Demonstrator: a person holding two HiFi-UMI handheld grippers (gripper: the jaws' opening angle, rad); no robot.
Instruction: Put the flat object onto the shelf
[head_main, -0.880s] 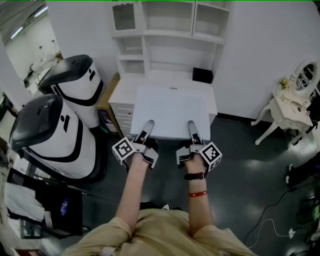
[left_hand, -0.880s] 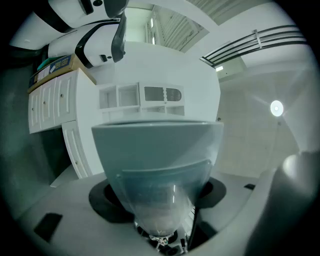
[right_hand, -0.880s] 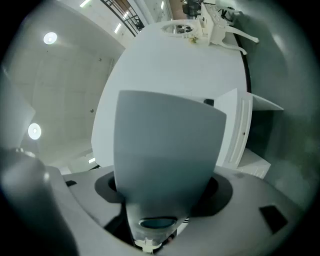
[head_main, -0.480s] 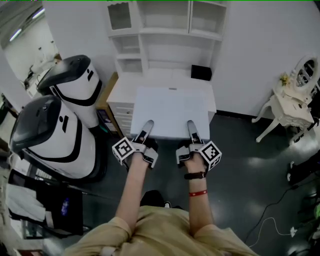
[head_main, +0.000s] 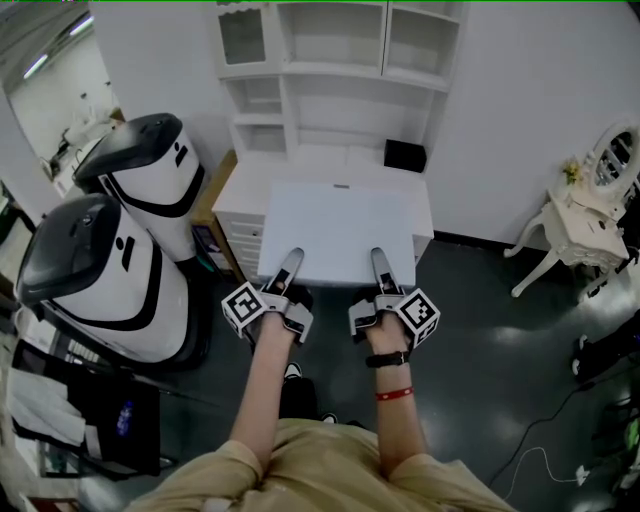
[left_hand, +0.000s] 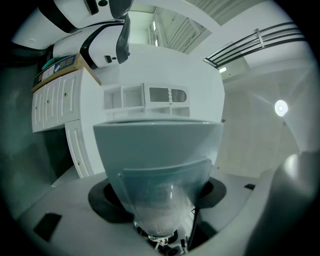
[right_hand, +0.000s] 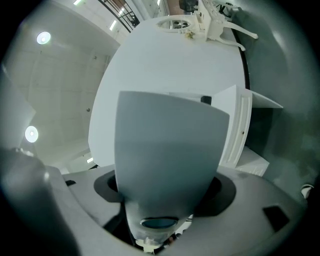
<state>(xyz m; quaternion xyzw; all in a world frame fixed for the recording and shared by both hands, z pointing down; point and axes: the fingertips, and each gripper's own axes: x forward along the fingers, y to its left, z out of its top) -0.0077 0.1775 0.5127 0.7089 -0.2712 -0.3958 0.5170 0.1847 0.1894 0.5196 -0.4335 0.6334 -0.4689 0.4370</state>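
Note:
A large flat white board (head_main: 338, 230) is carried level in front of me. Its far edge hangs over the top of the white desk (head_main: 240, 180) under the shelf unit (head_main: 330, 70). My left gripper (head_main: 290, 263) is shut on the board's near edge at the left. My right gripper (head_main: 380, 262) is shut on the same edge at the right. In the left gripper view the board (left_hand: 157, 142) fills the space between the jaws, with the shelf unit (left_hand: 145, 97) beyond it. The shelf compartments look bare.
A small black box (head_main: 405, 155) sits on the desk at the back right. Two white-and-black machines (head_main: 150, 165) (head_main: 95, 275) stand close on the left. A white ornate table with a mirror (head_main: 590, 195) stands at the right, and cables lie on the dark floor.
Both grippers keep their hold on the board. The board and hands sit slightly lower in the view, and the shelf unit shows a little more.

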